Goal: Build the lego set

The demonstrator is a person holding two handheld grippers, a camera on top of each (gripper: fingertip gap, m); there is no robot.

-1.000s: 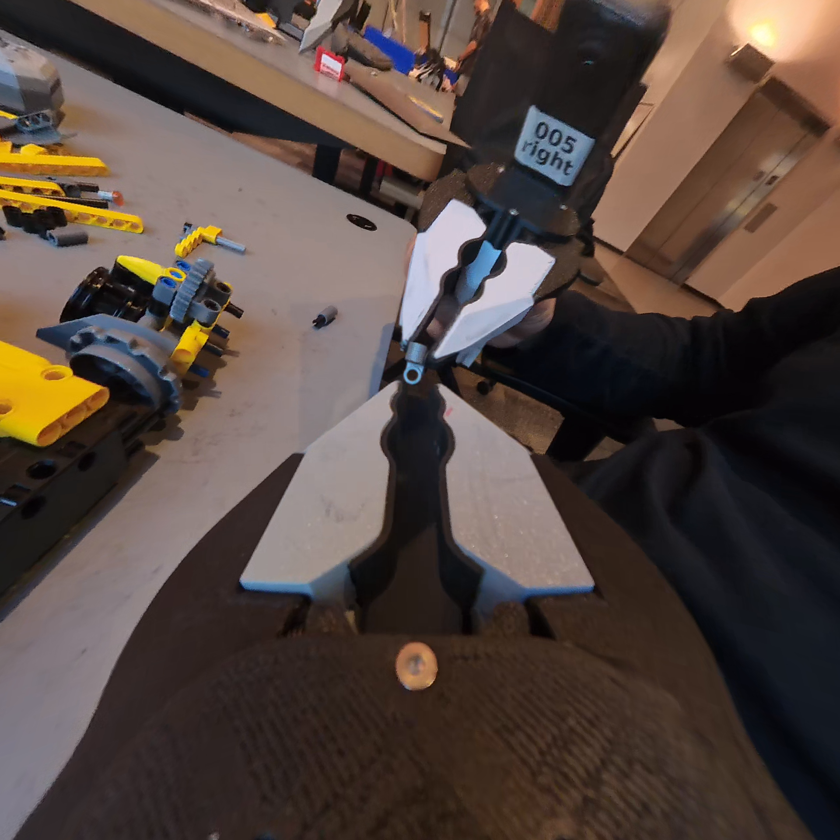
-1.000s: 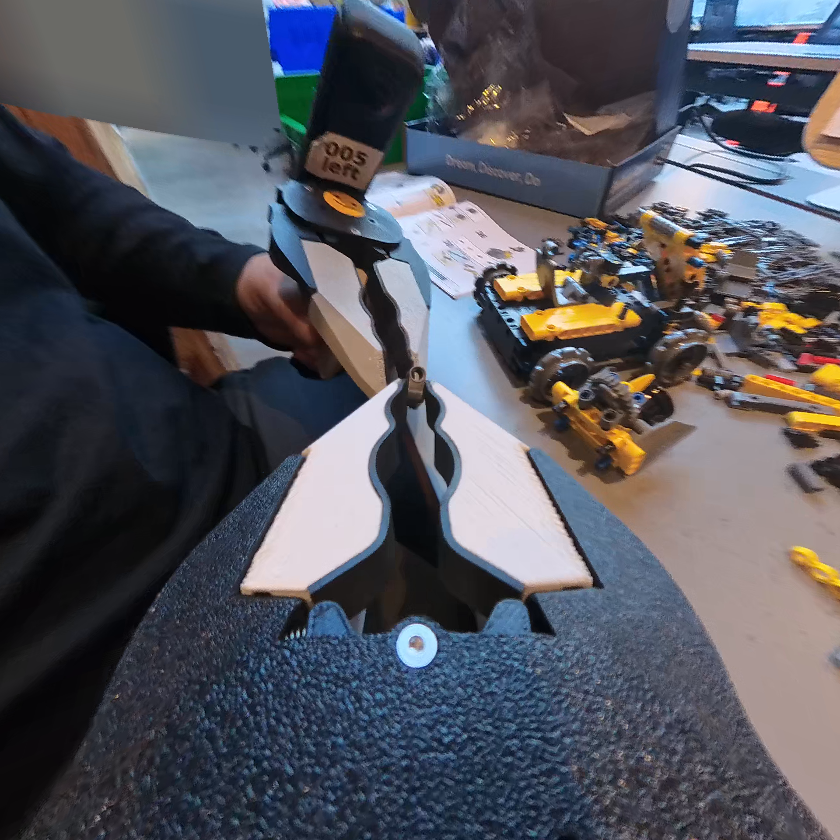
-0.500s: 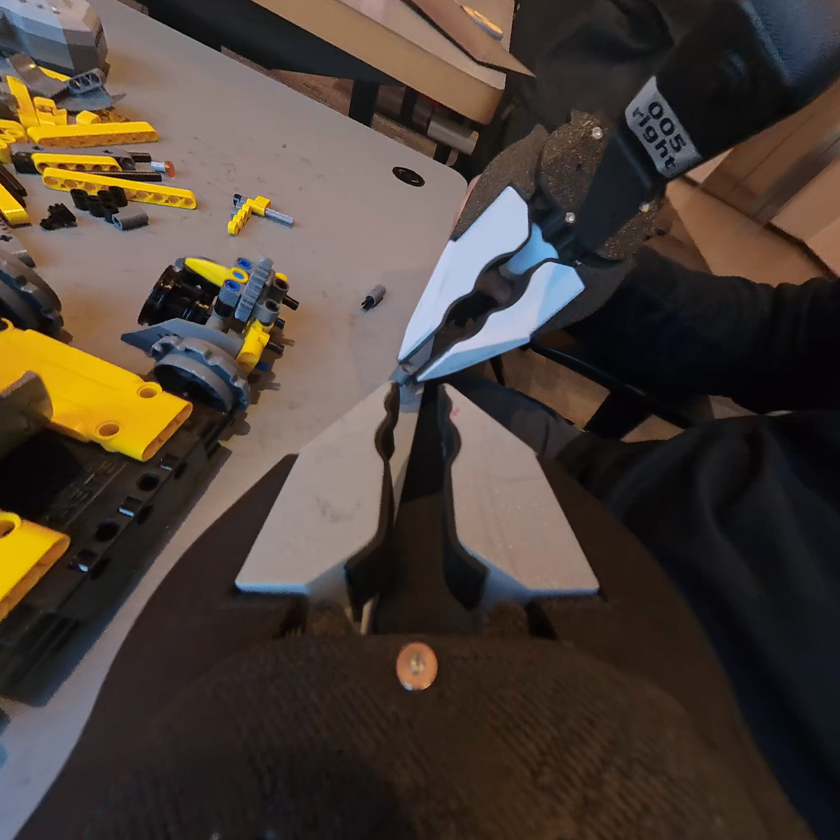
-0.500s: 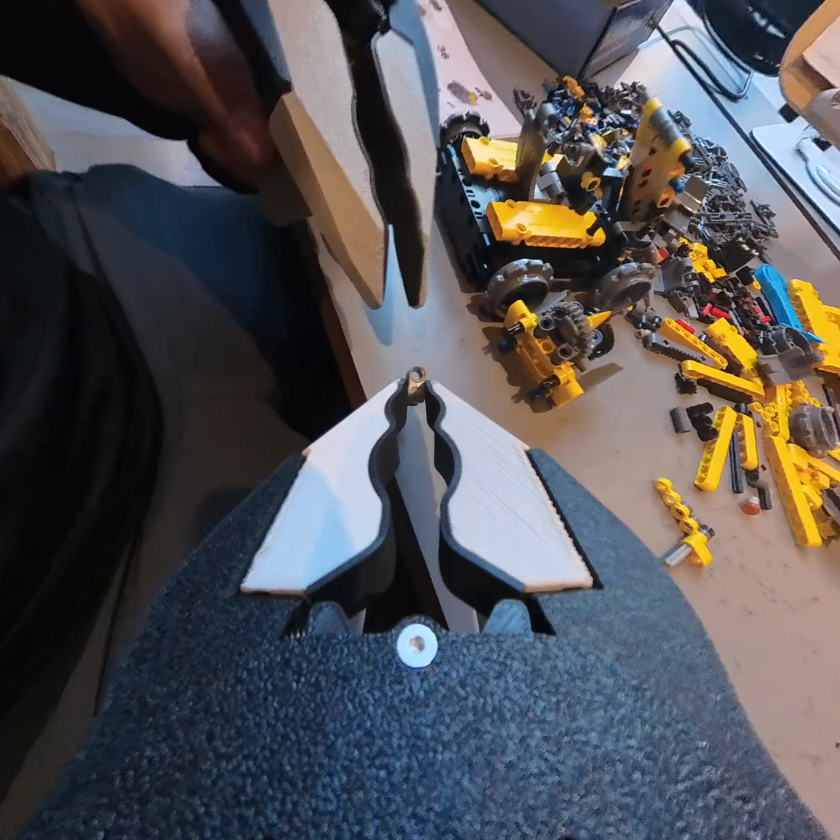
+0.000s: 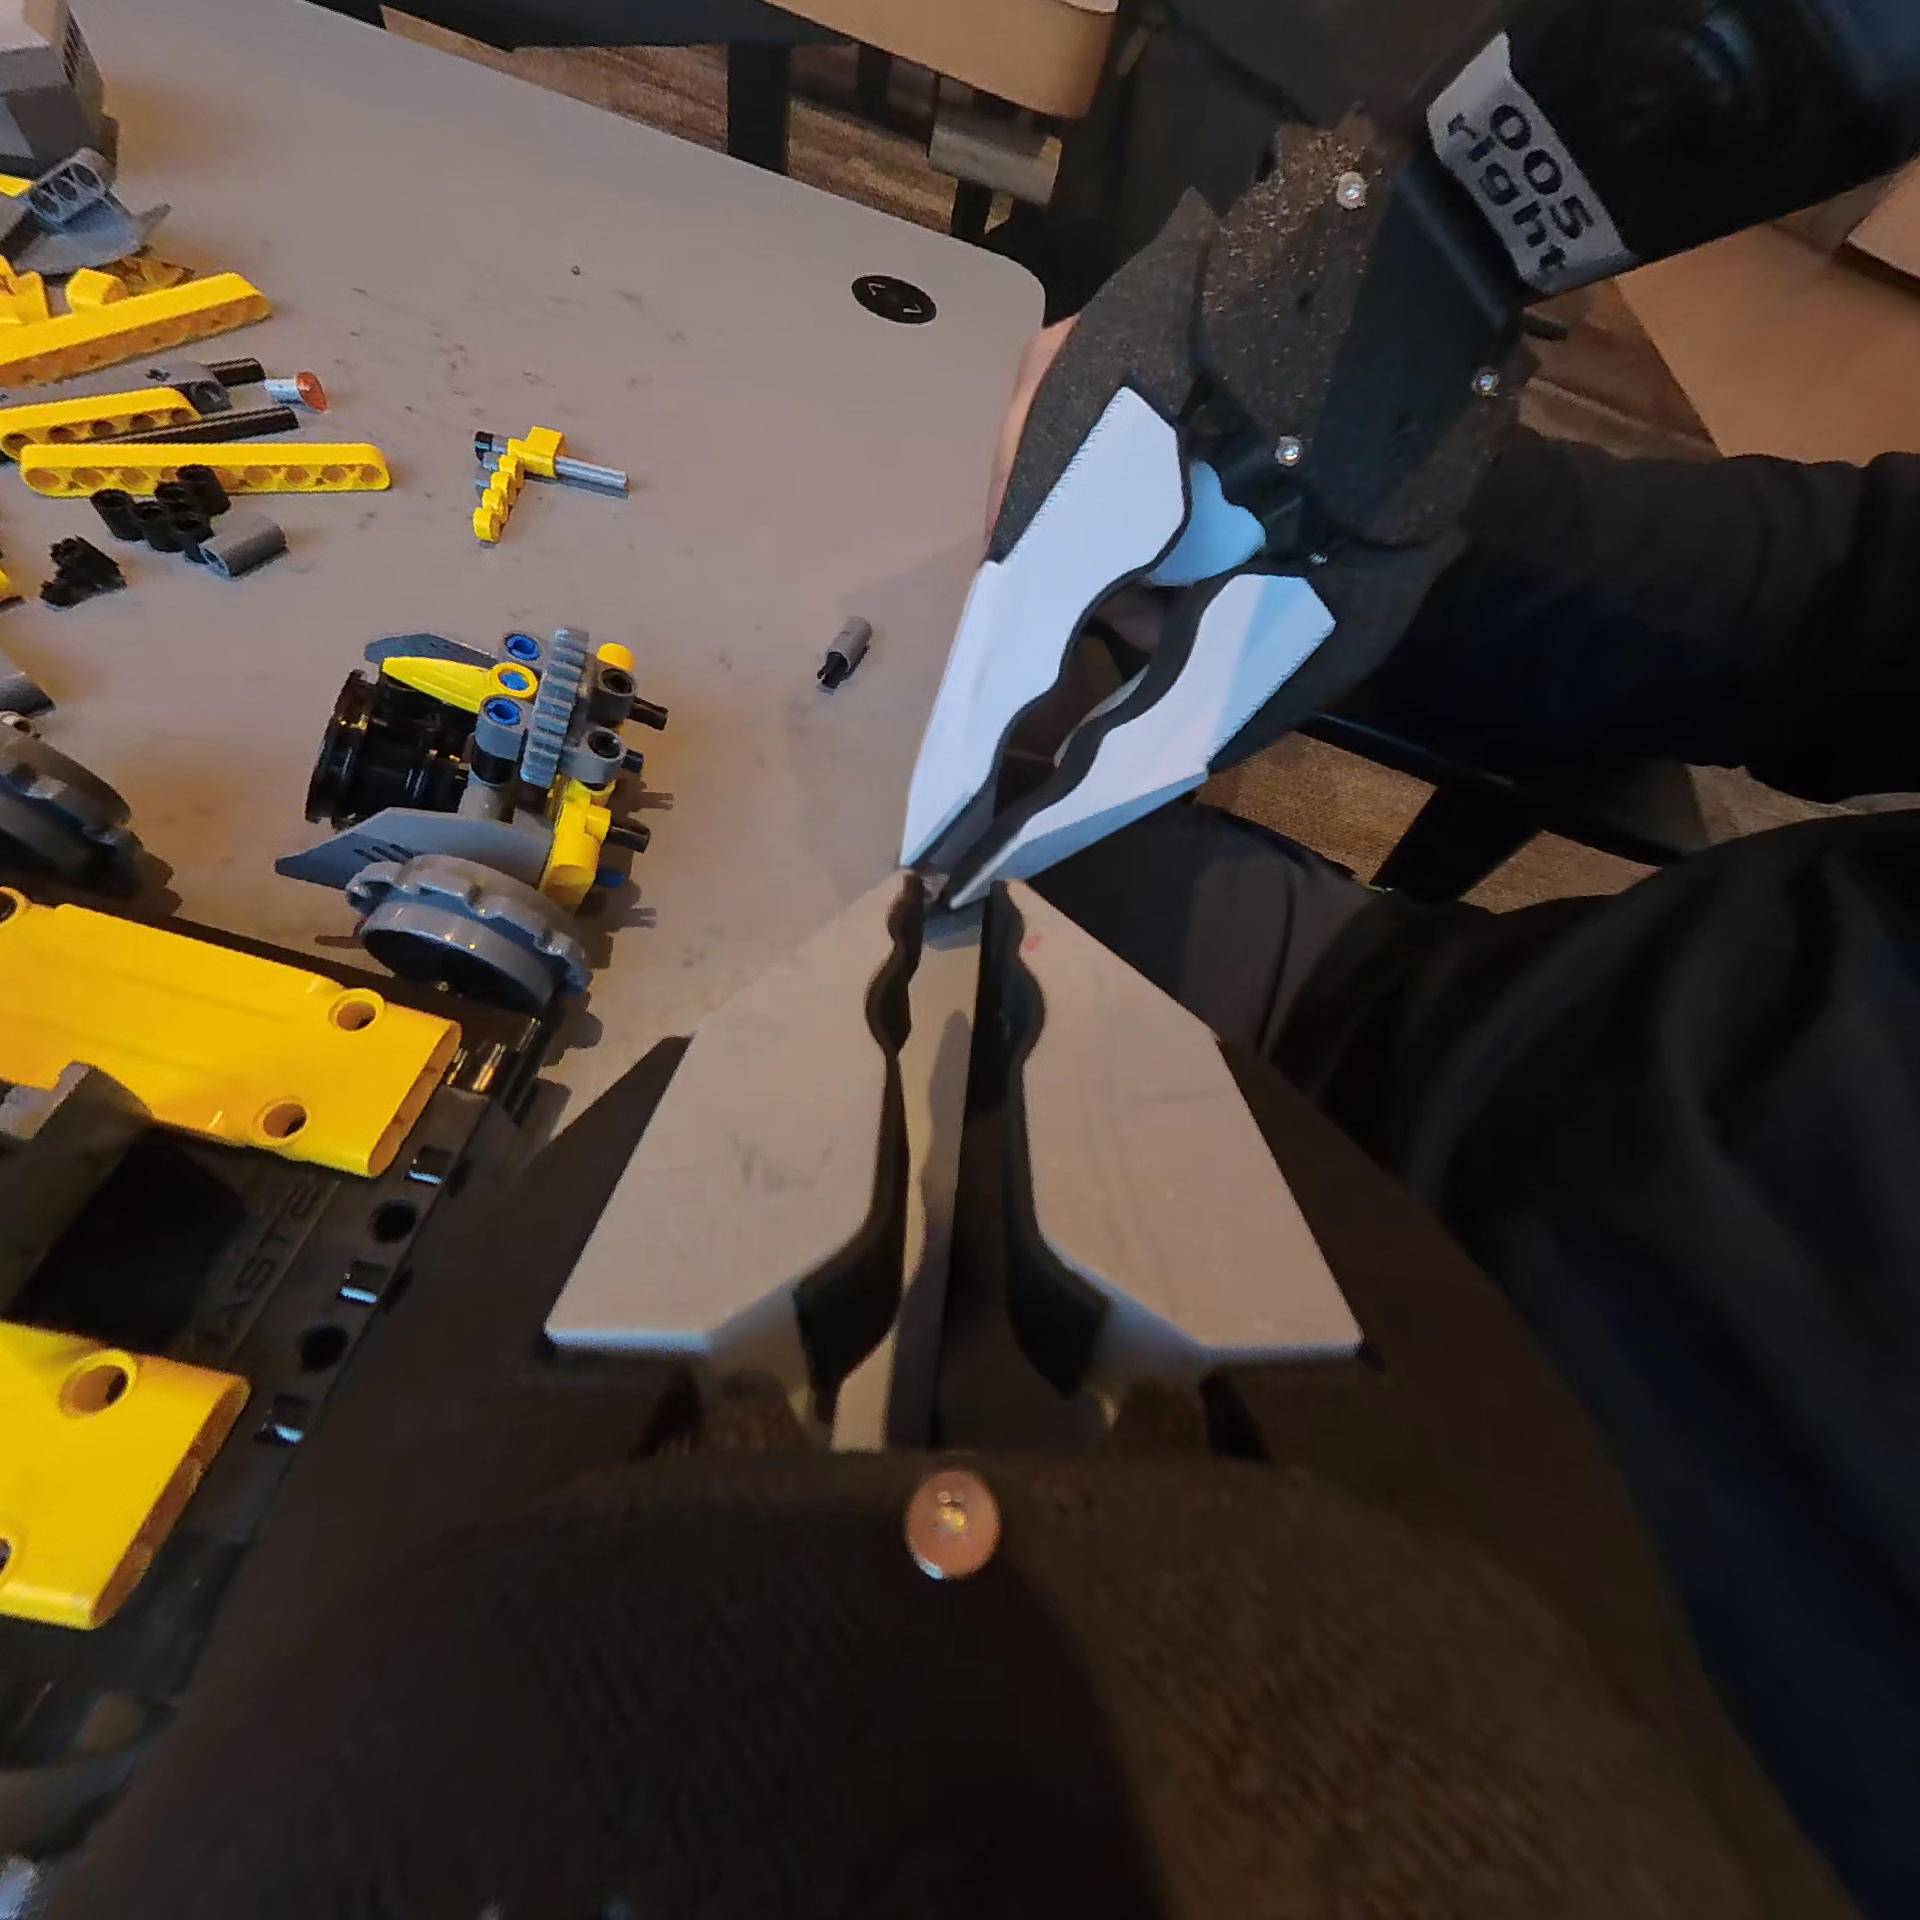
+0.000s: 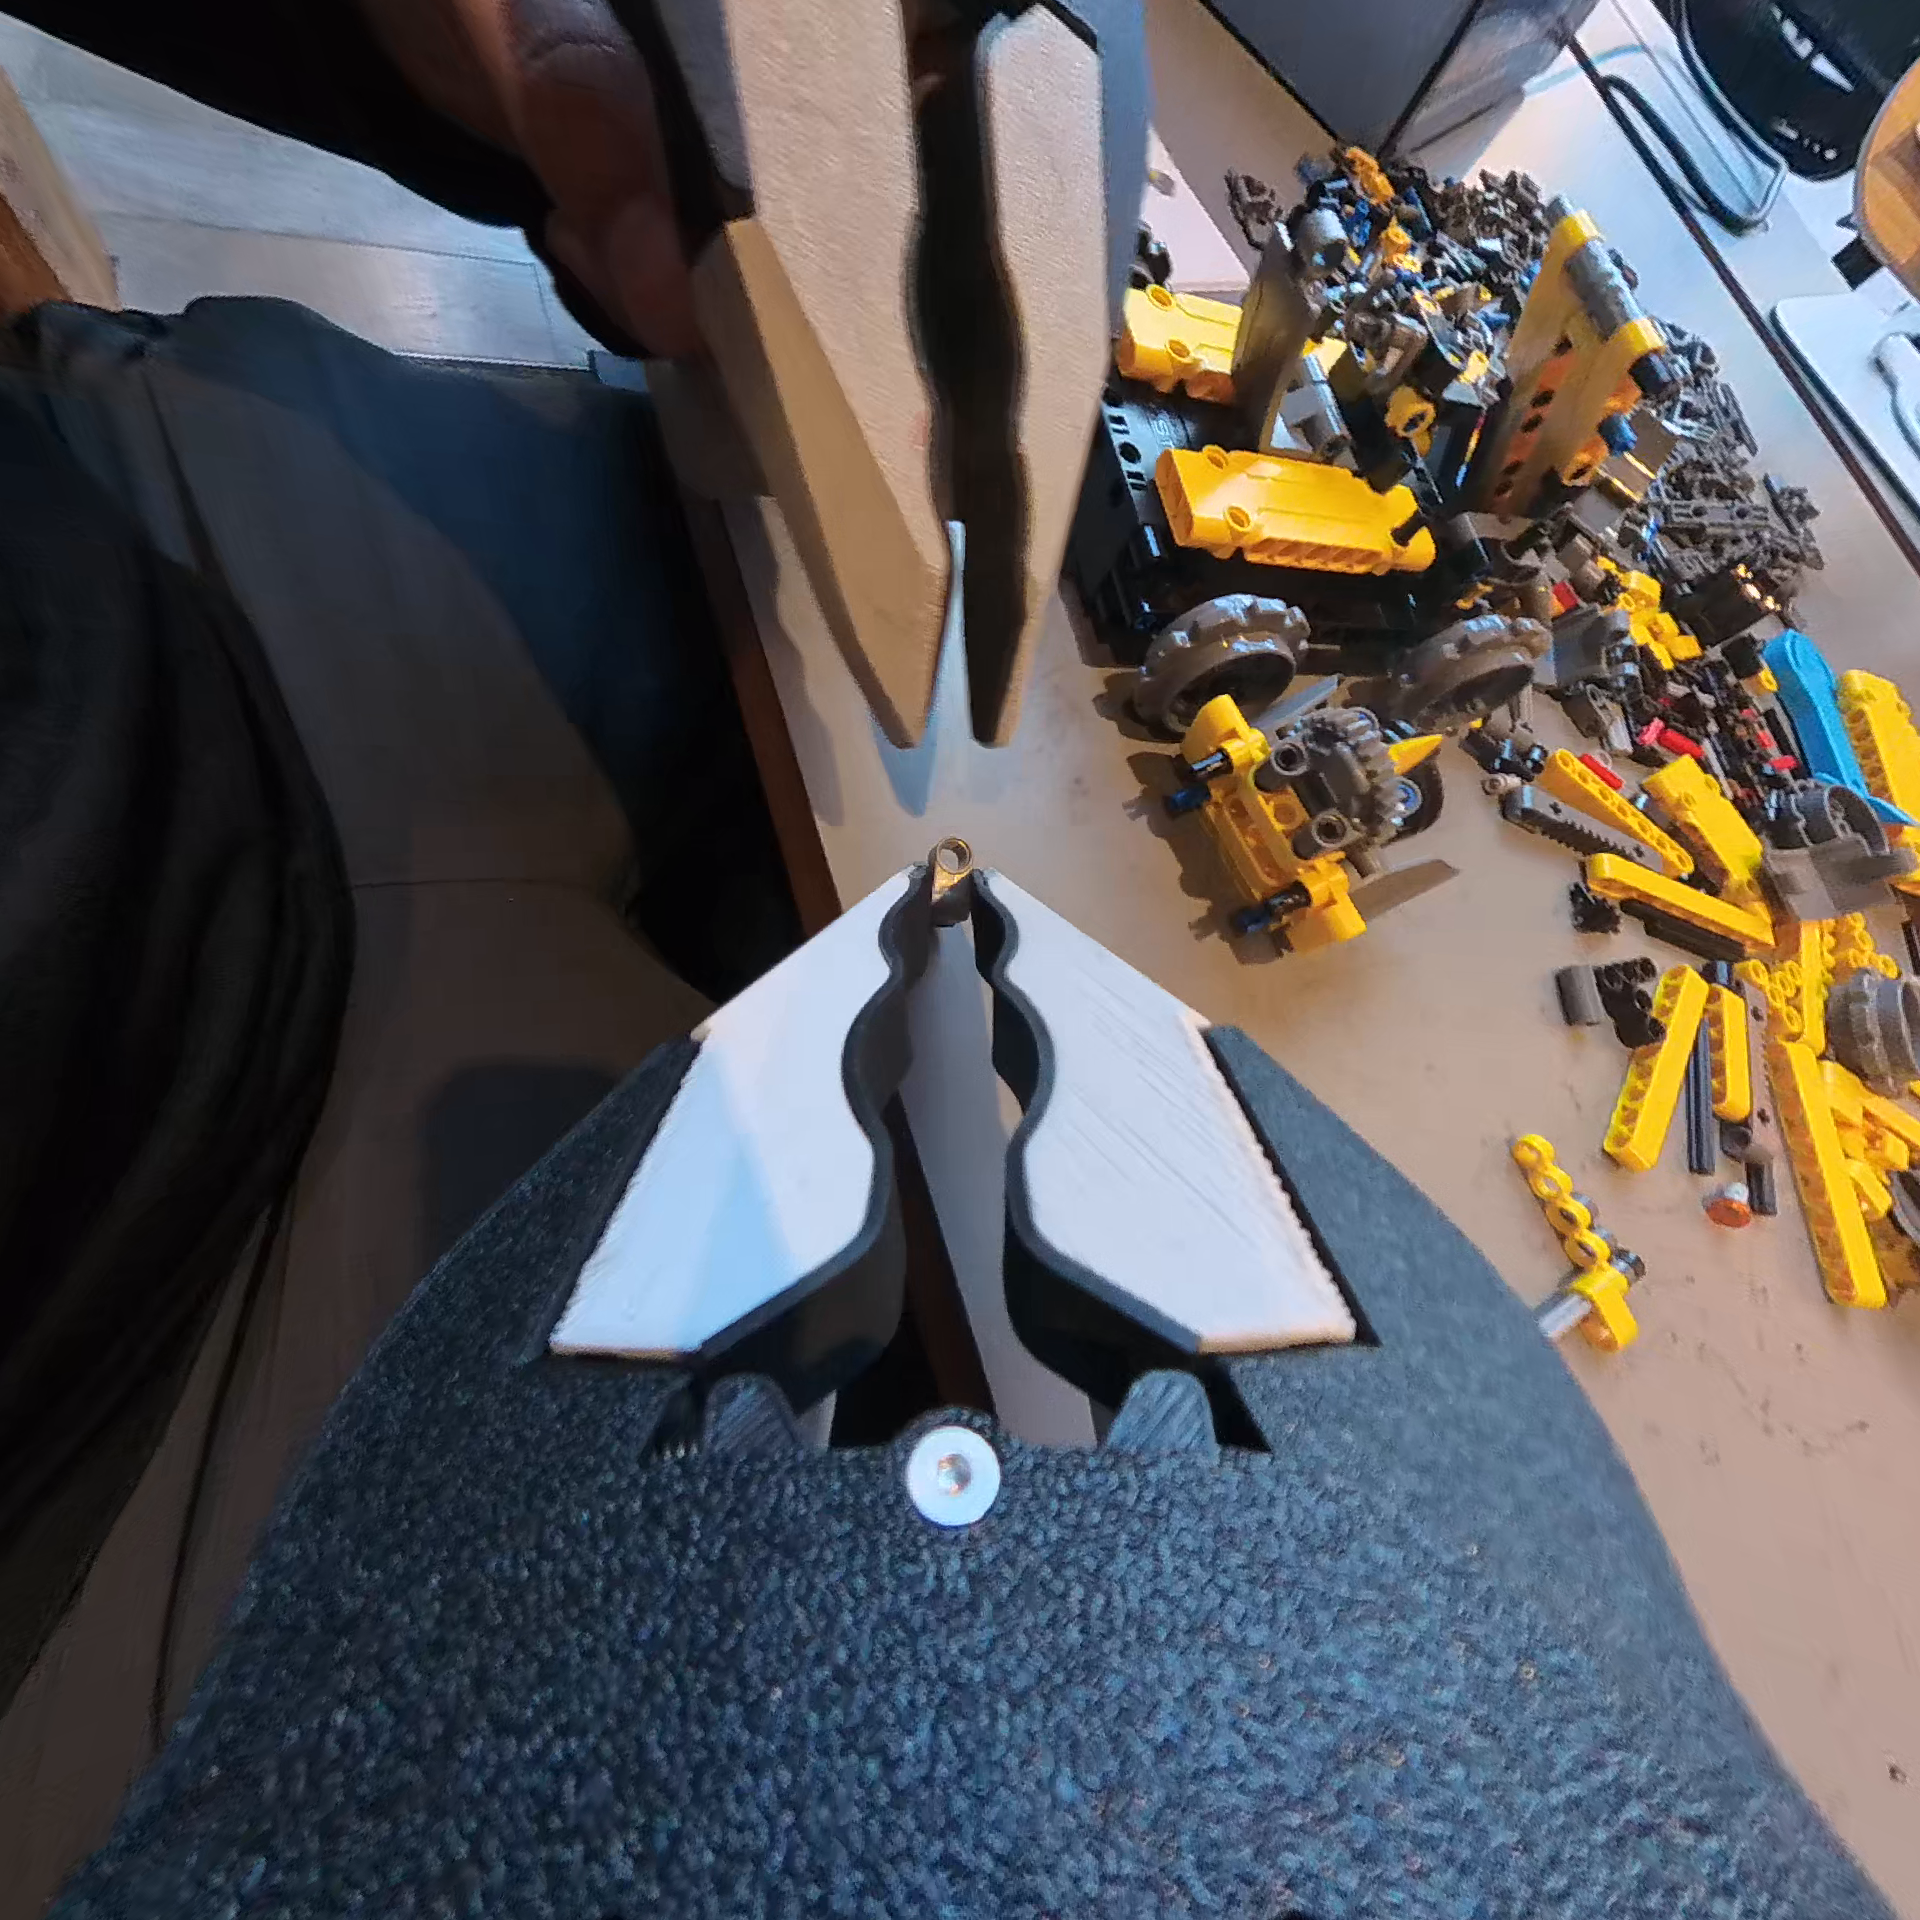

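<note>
- Two claws showed, tip to tip near the bench (image 6: 1039, 790) edge.
- The right claw (image 6: 951, 883) was clamped on one small grey connector piece (image 6: 948, 868), which pointed forward past the tips, its round hole facing up toward the camera.
- The left claw (image 5: 951, 894) was parted by a narrow gap and held nothing; it hung just ahead of the connector, not touching it.
- Right of the right claw stood one black-and-yellow toy vehicle (image 6: 1288, 520), with one small yellow-and-grey geared assembly (image 6: 1309, 821) in front of it.
- Farther right lay a heap of loose yellow beams (image 6: 1662, 904), too many to count.
- One lone grey pin (image 5: 847, 652) lay left of the claws.
</note>
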